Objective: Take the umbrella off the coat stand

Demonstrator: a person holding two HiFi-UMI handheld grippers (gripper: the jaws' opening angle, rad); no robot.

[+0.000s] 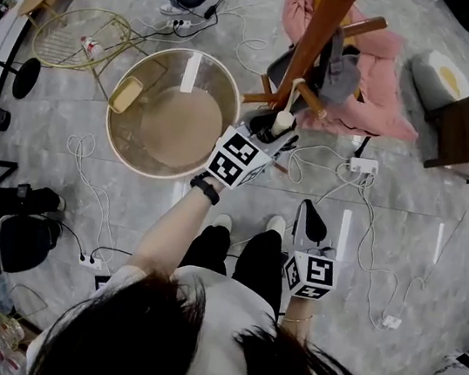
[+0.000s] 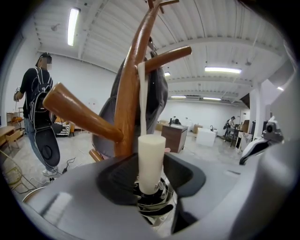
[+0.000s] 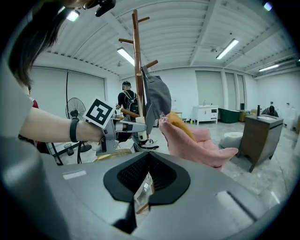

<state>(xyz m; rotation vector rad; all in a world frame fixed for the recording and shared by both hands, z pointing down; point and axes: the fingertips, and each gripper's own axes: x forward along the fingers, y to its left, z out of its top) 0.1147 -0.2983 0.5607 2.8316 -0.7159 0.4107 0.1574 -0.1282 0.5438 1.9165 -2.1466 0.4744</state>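
Note:
The wooden coat stand [image 1: 316, 36] rises ahead, and its trunk [image 2: 127, 103] fills the left gripper view. The umbrella hangs by a pale strap [image 2: 141, 93] from a peg; its cream handle [image 2: 151, 161] stands upright over a black-and-white folded canopy [image 2: 152, 204]. My left gripper [image 2: 152, 172] is shut on the handle, pads on both sides, right at the stand [image 1: 272, 131]. In the right gripper view the left gripper [image 3: 124, 127] shows at the stand [image 3: 136, 56]. My right gripper [image 1: 310, 221] hangs low near the person's legs, shut and empty [image 3: 147, 168].
A grey cap [image 2: 157, 93] hangs on the stand above the umbrella. A pink garment [image 1: 372, 98] lies over a seat behind the stand. A round glass table [image 1: 175, 115] stands at the left, a brown cabinet [image 1: 468, 131] at the right. Cables cross the floor. A person [image 2: 40, 103] stands beyond.

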